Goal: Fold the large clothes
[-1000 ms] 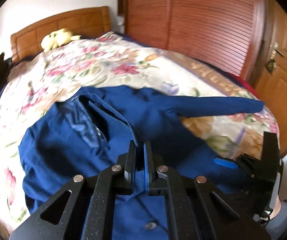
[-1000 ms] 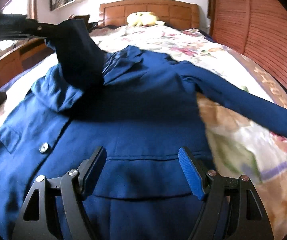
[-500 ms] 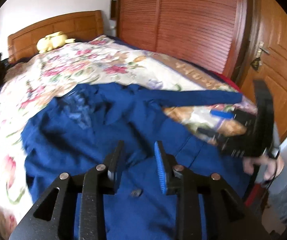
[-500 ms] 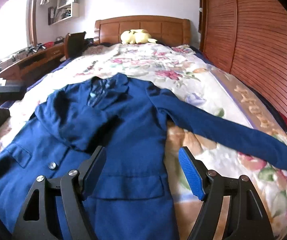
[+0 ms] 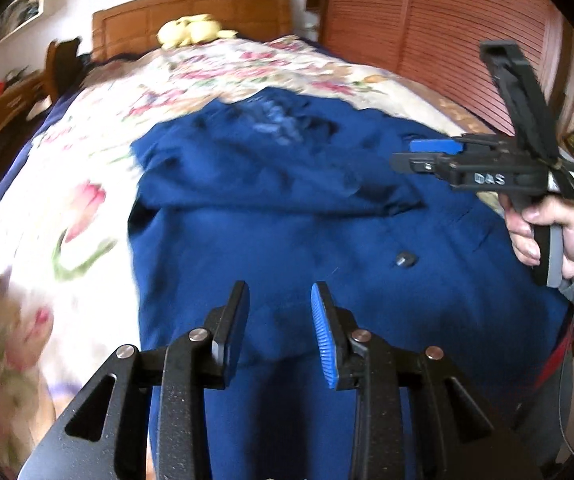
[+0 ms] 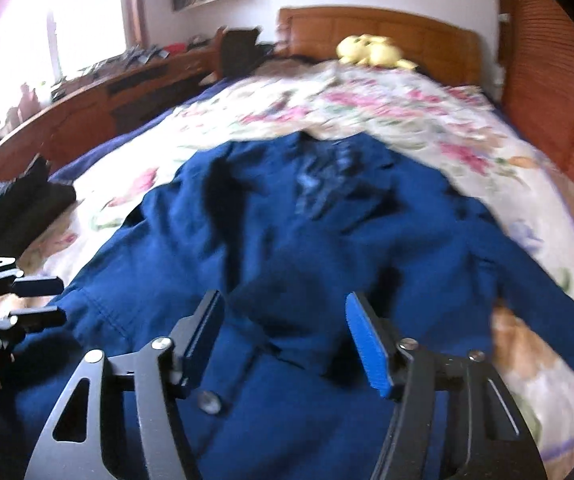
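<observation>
A dark blue jacket [image 5: 287,240] lies face up on the floral bedspread [image 5: 87,184], collar toward the headboard. One sleeve is folded across its chest [image 6: 255,216]; the other sleeve [image 6: 535,284] stretches out to the right. My left gripper [image 5: 279,292] hovers over the lower front, jaws apart and empty; it also shows at the left edge of the right wrist view [image 6: 43,301]. My right gripper [image 6: 283,300] is over the jacket's middle near a button [image 6: 210,401], its jaws closing with nothing between them. A hand holds it [image 5: 419,155] above the jacket's right side.
A yellow plush toy [image 6: 371,52] rests by the wooden headboard [image 6: 387,28]. Slatted wooden wardrobe doors [image 5: 447,28] run along the right. A cluttered wooden desk [image 6: 87,92] stands left of the bed. Something dark [image 6: 19,208] sits at the bed's left edge.
The left gripper let go of the sleeve, which now lies folded over the chest, then opened and dropped back toward the hem. The right gripper swung left over the jacket and narrowed its jaws.
</observation>
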Demonstrator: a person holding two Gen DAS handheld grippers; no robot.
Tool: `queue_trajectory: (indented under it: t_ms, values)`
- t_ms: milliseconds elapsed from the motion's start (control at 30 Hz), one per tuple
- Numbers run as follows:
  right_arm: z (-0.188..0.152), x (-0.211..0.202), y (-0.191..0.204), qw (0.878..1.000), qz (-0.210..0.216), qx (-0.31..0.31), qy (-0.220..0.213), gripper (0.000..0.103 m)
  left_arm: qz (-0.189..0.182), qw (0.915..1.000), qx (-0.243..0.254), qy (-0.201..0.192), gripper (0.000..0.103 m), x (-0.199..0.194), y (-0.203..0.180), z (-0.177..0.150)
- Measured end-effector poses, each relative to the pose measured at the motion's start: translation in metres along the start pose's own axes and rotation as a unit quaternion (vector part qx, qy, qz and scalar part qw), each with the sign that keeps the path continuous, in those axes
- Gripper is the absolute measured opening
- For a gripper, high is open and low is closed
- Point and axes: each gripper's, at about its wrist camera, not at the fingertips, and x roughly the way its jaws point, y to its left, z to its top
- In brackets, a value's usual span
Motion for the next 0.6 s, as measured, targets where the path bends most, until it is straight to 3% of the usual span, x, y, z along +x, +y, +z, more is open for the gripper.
queue_trajectory:
  t_ms: [133, 200, 233, 267, 433, 600]
  values:
    - [0.009, 0.042, 0.009, 0.998, -0.014, -0.029, 0.045, 0.05, 0.0, 0.9997, -0.023, 0.012, 0.033, 0.004, 0.011, -0.021]
    - [0.01, 0.06, 0.01, 0.996, -0.04, -0.038, 0.066, 0.031, 0.002, 0.9996, -0.026, 0.009, 0.033, 0.005, 0.013, -0.027]
    - [0.011, 0.066, 0.011, 0.996, -0.048, -0.035, 0.069, 0.01, 0.005, 0.9996, -0.027, 0.007, 0.033, 0.005, 0.013, -0.03]
    - [0.013, 0.066, 0.008, 0.996, -0.05, -0.029, 0.065, 0.005, 0.005, 0.9997, -0.026, 0.004, 0.033, 0.006, 0.012, -0.033]
    - [0.01, 0.028, -0.015, 0.996, -0.084, 0.013, -0.003, 0.003, 0.016, 0.9998, -0.013, -0.005, 0.033, 0.011, 0.007, -0.04]
    - [-0.008, -0.029, -0.054, 0.986, -0.137, 0.069, -0.059, 0.003, 0.029, 0.9993, -0.015, -0.02, 0.033, 0.012, 0.007, -0.045]
